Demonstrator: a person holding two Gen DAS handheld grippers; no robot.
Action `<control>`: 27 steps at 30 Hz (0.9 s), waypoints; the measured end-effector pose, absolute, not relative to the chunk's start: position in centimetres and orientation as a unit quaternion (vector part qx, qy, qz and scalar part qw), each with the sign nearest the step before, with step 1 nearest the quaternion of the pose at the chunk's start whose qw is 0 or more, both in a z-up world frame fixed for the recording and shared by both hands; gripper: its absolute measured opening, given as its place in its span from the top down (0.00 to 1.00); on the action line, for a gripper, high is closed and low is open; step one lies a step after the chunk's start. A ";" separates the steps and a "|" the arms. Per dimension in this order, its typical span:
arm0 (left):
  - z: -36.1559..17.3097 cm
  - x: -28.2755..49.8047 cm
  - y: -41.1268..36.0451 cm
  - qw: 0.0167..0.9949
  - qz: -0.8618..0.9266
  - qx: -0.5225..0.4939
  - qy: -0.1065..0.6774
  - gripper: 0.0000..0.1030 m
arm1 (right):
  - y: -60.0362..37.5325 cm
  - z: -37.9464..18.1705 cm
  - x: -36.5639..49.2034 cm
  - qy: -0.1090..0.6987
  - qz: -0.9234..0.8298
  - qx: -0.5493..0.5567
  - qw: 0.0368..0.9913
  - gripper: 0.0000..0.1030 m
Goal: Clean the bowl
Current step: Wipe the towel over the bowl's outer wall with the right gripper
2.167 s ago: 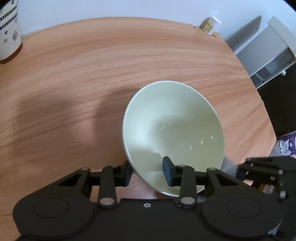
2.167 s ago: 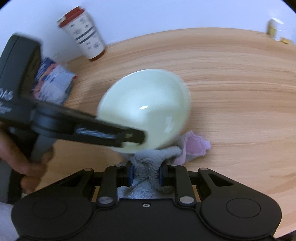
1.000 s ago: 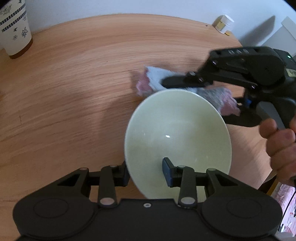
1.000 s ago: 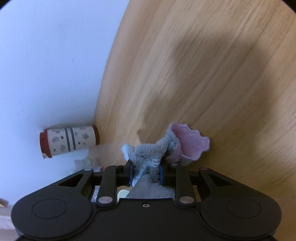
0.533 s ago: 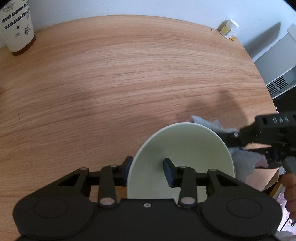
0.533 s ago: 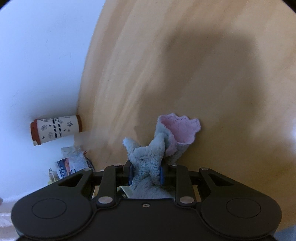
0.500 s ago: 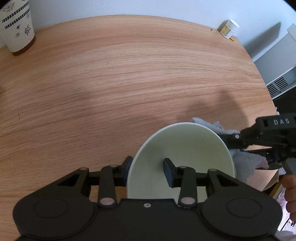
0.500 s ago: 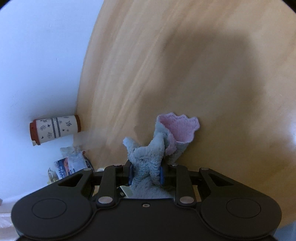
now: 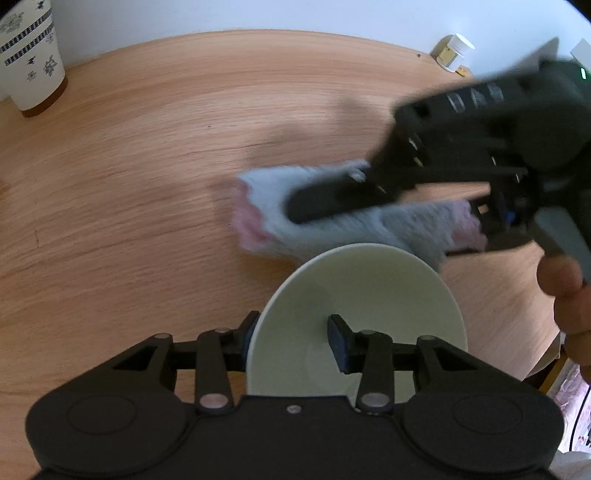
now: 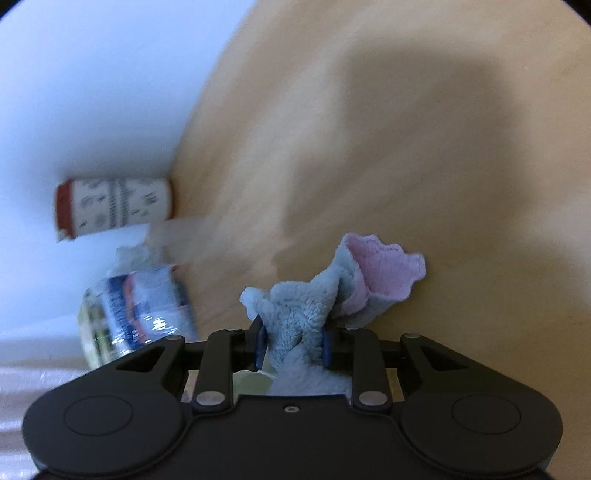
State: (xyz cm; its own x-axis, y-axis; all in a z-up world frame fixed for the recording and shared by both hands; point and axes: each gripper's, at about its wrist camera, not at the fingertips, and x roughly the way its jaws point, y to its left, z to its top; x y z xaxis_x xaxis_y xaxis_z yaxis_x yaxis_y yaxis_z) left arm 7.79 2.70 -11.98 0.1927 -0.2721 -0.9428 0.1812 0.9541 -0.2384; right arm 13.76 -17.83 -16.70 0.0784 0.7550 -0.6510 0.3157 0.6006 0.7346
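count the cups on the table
1: a patterned cup at the far left edge of the table, by the wall; it also shows in the right wrist view. Others may be out of view.

I am working in what looks like a home, at a round wooden table (image 9: 155, 177) pushed against a plain white wall (image 9: 258, 14). At the table's far left edge stands a patterned paper cup (image 9: 31, 62) (its red lid shows only in my right view), and a small white-capped jar (image 9: 453, 51) sits at the far right edge by the wall. A crinkled printed packet (image 10: 140, 310) lies near the cup. Ordinary household clutter, nothing like lab or shop fittings.
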 end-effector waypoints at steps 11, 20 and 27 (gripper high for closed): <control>-12.1 8.1 3.2 0.768 -0.142 -0.067 0.621 0.61 | -21.1 -16.5 12.0 0.676 0.162 0.373 0.615 0.69; -12.1 8.4 2.8 0.766 -0.145 -0.058 0.623 0.61 | -21.4 -16.4 11.9 0.684 0.162 0.360 0.613 0.69; -12.2 8.4 2.7 0.768 -0.146 -0.058 0.621 0.60 | -15.8 -15.8 15.1 0.693 0.212 0.305 0.618 0.69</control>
State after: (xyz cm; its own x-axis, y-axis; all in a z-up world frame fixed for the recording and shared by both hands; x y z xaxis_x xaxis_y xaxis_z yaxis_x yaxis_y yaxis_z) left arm 8.45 2.74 -12.17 0.1855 -0.2959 -0.9370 0.1510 0.9508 -0.2704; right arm 15.09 -15.83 -15.83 -0.0504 0.6845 -0.7272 0.1615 0.7242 0.6705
